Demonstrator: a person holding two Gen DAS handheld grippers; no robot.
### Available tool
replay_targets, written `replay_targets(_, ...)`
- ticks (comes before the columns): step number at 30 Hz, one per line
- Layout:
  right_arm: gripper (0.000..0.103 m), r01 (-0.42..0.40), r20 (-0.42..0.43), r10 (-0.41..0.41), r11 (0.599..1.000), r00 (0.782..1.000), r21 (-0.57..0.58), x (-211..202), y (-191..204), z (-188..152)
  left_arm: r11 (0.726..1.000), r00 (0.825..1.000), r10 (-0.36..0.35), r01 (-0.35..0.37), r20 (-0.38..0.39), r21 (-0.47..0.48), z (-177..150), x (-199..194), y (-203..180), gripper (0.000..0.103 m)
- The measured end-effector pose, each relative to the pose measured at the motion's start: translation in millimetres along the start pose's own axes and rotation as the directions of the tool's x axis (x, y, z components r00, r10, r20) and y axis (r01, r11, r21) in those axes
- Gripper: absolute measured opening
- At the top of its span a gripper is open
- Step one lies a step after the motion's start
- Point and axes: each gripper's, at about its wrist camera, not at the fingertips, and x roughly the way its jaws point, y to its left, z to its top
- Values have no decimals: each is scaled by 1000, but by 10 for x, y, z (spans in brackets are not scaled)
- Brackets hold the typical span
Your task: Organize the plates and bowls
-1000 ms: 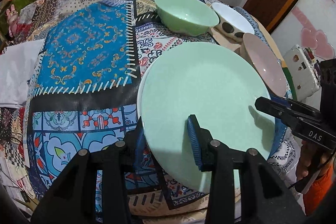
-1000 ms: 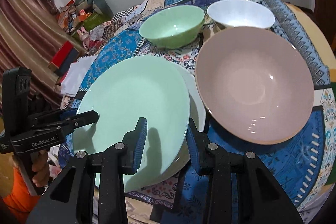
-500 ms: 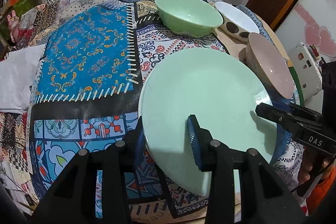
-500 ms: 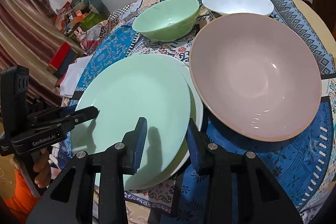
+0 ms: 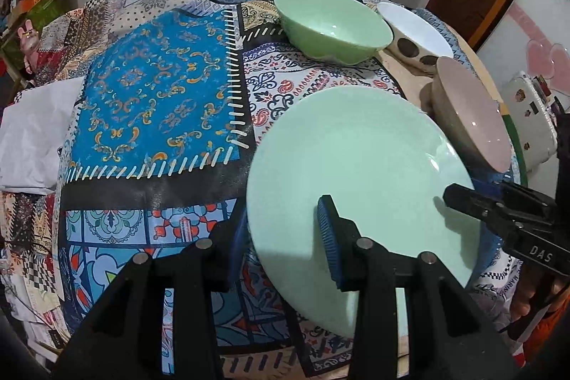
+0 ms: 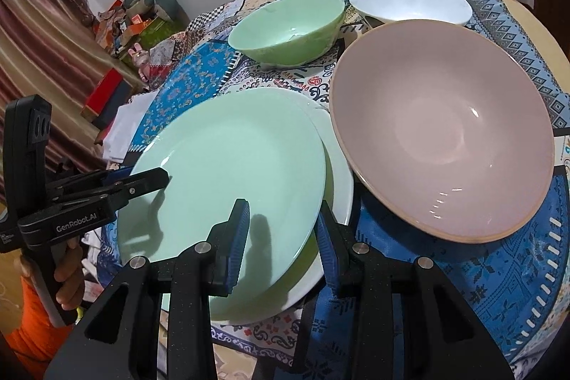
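Note:
A mint green plate point(image 5: 359, 173) point(image 6: 228, 173) is tilted, its right edge over a white plate point(image 6: 338, 180) lying on the table. My left gripper point(image 5: 281, 237) straddles the plate's near left rim, one finger above and one below, and seems to grip it. My right gripper point(image 6: 281, 234) straddles the opposite rim, jaws apart. A pink bowl point(image 6: 441, 127) point(image 5: 470, 116) stands to the right of the plates. A green bowl point(image 5: 331, 24) point(image 6: 288, 27) and a white spotted bowl point(image 5: 416, 38) point(image 6: 409, 2) stand behind.
The round table wears a blue patchwork cloth point(image 5: 153, 95). White paper point(image 5: 32, 138) lies at its left edge. A white box point(image 5: 530, 116) sits off the right side. Clutter and a curtain point(image 6: 46, 34) stand beyond the table.
The green plate has slid left and tilted up off the white plate, with both grippers moving along with it. The pink bowl looks closer in the right wrist view.

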Motion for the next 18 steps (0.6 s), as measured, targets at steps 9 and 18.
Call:
replay_targets(9,34,18,9,-18,1000,1000,-11,-6,40,8,1000,1000,2,-2,-2,14,-3,8,-2,38)
replay_targets(18,36,56,66,-53,997,996,-45,-203,46,35,1000,999,5,-6,43,25,22,-178,-53,38)
